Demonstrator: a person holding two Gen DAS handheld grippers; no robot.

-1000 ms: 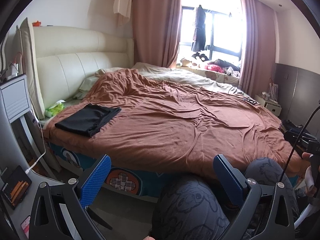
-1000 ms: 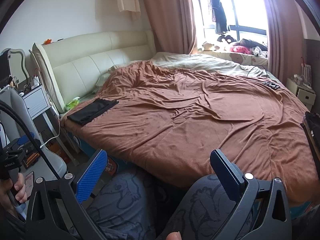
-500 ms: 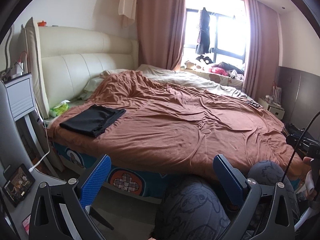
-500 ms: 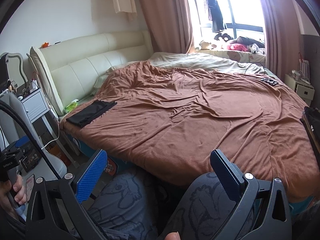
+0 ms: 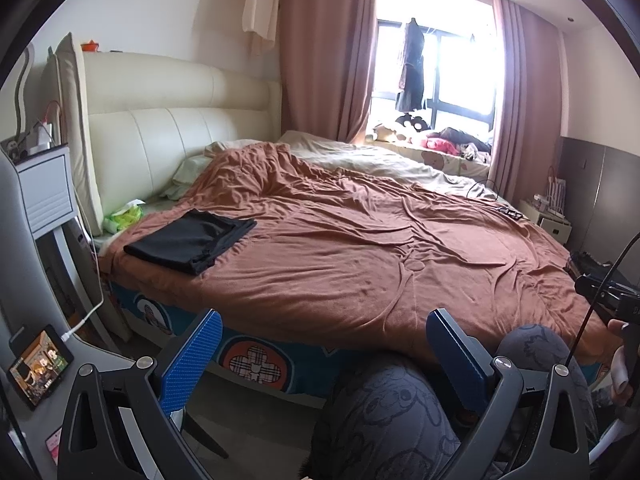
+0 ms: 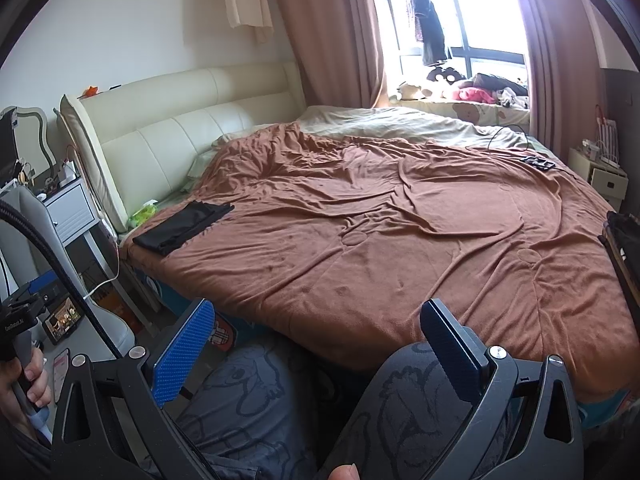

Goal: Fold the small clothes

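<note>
Both the left gripper [image 5: 320, 354] and right gripper [image 6: 316, 344] hang spread and empty, the flat black folded garment [image 5: 190, 240] lying far forward-left, nearer the left, long axis running toward the headboard.

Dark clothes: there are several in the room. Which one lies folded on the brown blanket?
The black garment near the headboard. It lies flat and folded on the blanket; the other dark garment hangs at the window.

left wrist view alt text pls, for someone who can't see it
A folded black garment lies near the left edge of a bed covered by a rumpled brown blanket, by a cream headboard. The open left gripper hangs empty in the foreground above the person's patterned grey knees.
</note>
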